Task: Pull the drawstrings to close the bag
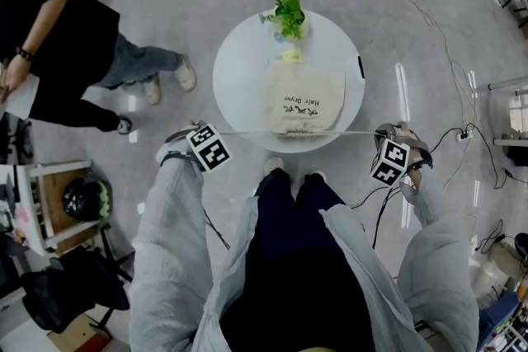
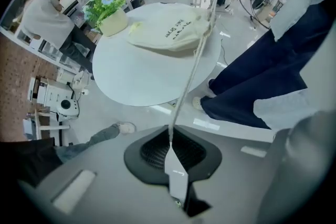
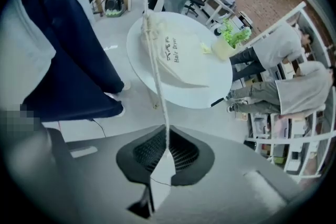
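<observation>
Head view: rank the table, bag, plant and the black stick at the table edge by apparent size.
1. Round table
2. Drawstring bag
3. Potted plant
4. Black stick
All three smaller items rest on the table, so nearness hardly skews this.

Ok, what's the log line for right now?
left gripper: shut on left drawstring, taut | right gripper: shut on right drawstring, taut | bag: lying on white table

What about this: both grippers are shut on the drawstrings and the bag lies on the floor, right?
No. Left gripper and right gripper are shut on the drawstrings, but the head view shows the drawstring bag on the round white table, not the floor.
</observation>
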Demonstrator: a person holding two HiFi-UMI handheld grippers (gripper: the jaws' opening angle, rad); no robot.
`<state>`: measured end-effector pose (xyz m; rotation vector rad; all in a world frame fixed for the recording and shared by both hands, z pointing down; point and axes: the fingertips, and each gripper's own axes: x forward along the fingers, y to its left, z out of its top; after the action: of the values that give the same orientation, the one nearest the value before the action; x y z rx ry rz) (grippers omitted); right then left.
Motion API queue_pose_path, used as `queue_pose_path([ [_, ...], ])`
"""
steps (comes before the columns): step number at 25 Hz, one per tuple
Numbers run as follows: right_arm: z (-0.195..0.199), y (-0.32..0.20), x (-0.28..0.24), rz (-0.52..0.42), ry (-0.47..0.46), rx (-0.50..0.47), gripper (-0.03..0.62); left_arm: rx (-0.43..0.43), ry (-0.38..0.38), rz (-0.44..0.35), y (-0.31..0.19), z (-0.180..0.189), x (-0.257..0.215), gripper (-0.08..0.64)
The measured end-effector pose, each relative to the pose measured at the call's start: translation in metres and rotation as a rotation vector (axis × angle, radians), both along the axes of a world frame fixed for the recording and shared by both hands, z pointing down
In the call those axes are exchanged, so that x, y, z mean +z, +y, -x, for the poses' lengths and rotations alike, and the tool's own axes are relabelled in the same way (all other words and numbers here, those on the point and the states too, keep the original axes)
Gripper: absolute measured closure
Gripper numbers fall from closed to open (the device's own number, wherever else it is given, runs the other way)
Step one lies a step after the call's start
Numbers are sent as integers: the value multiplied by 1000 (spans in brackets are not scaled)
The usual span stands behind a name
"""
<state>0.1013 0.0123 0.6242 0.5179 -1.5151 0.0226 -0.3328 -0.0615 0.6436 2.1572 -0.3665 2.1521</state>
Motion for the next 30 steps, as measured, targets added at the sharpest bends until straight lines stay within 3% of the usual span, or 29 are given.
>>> queue_pose_path([
  [5,29,-7,-27,35,-173,36,578,10,127,57,4,-25,-27,528],
  [9,50,-24,-48,10,-287,71,578,-5,286,20,-9,-63,-55,526],
  [15,76,-51,-78,-10,-445,130,578,-7,425,-2,-28,-106,-81,526],
  [23,105,-99,-96,-147,-674,272,577,-157,607,-56,-62,-154,-95,526],
  [30,124,-113,-64,-183,-808,421,577,-357,729,-24,-78,-180,-72,525],
])
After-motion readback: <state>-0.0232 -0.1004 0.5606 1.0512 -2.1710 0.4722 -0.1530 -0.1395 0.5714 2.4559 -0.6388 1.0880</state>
